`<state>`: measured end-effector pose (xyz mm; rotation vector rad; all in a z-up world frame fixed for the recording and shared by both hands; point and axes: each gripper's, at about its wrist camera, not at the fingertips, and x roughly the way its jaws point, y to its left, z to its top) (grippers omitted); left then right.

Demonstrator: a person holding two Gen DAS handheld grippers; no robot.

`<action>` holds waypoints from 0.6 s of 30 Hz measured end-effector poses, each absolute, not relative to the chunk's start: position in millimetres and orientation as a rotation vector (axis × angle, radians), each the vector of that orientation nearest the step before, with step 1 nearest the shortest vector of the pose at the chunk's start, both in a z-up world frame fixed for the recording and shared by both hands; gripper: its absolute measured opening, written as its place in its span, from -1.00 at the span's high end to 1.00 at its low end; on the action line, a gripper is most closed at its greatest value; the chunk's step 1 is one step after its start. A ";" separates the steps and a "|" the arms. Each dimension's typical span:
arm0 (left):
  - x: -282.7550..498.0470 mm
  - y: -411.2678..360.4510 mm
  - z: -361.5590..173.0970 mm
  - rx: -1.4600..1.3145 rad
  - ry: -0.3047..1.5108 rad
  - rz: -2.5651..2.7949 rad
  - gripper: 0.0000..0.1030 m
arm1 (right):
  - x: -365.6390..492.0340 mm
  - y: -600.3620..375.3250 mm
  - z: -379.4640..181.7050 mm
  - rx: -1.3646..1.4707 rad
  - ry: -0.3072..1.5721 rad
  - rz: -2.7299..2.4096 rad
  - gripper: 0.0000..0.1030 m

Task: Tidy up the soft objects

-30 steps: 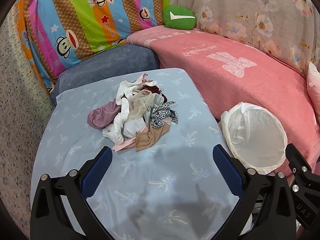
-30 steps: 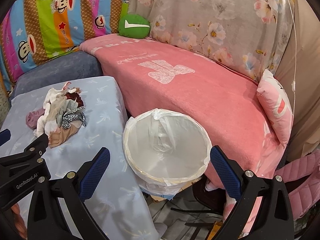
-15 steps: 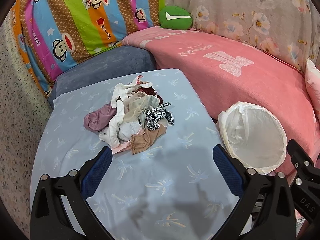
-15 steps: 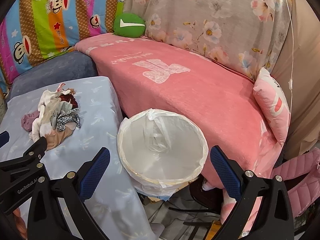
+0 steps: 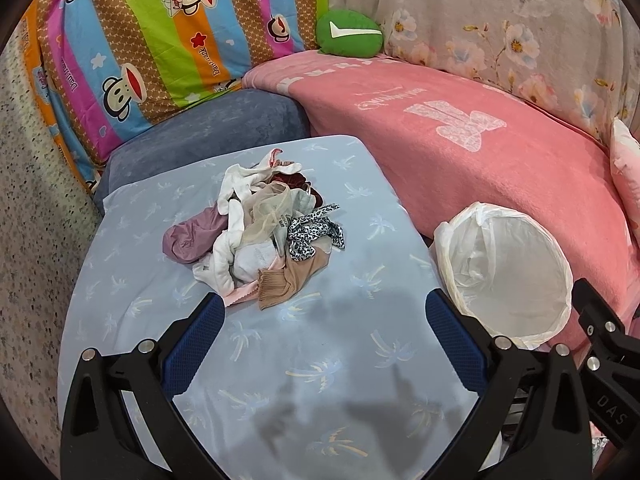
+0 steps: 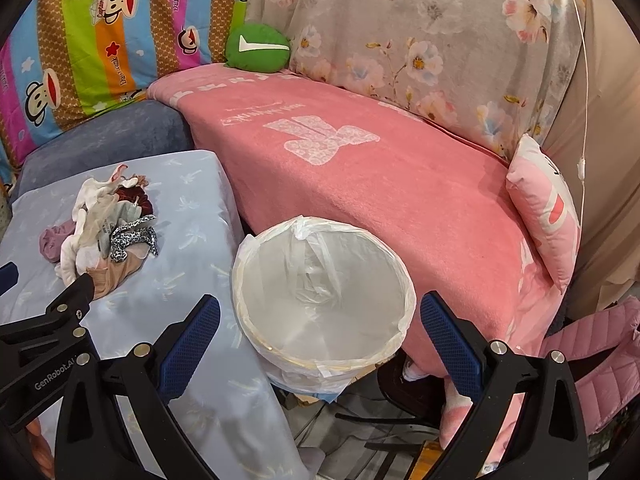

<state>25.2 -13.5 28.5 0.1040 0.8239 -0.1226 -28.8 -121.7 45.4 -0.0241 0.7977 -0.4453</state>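
A heap of small soft garments lies on the light blue patterned cover: white socks, a mauve piece, a tan stocking, a leopard-print strip and a dark red piece. The same heap shows at the left of the right wrist view. My left gripper hovers open just short of the heap, nothing between its blue pads. My right gripper hangs open above the white bin lined with a plastic bag, which holds nothing else. That bin stands right of the blue surface.
A pink blanket covers the sofa seat behind the bin. A green cushion and a striped monkey-print quilt sit at the back. A pink pillow leans at the right. Chair legs and clutter lie below the bin.
Both views have drifted slightly; the heap sits a little more to the left and lower toward the left gripper. Both grippers stay open and nothing was picked up.
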 end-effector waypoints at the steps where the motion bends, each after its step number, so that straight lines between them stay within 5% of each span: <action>1: 25.7 -13.6 28.9 0.103 0.825 -0.124 -0.87 | -28.6 -121.8 45.3 -0.024 0.798 -0.445 -0.88; 18: 26.8 -14.5 27.3 0.103 0.827 -0.126 -0.87 | -26.0 -122.5 43.4 -0.023 0.802 -0.444 -0.88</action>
